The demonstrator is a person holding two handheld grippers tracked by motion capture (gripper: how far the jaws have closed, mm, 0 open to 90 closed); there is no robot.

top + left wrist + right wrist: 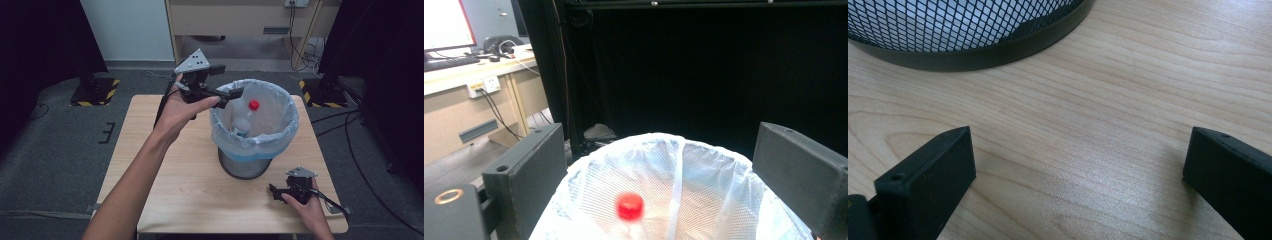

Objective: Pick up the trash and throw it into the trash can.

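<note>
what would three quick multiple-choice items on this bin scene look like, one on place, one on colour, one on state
1. Where is the left tongs?
A. over the bin's rim
B. flat on the table
C. under the table

2. What colour is the bottle cap?
A. blue
B. red
C. green

3. How do the right tongs stand?
A. shut on a cap
B. shut on nothing
C. open

Answers: 1 A, the high view shows it held above the lined bin. 2 B, the cap in the bin is red. 3 C, the right gripper view shows bare table between its spread jaws.
</note>
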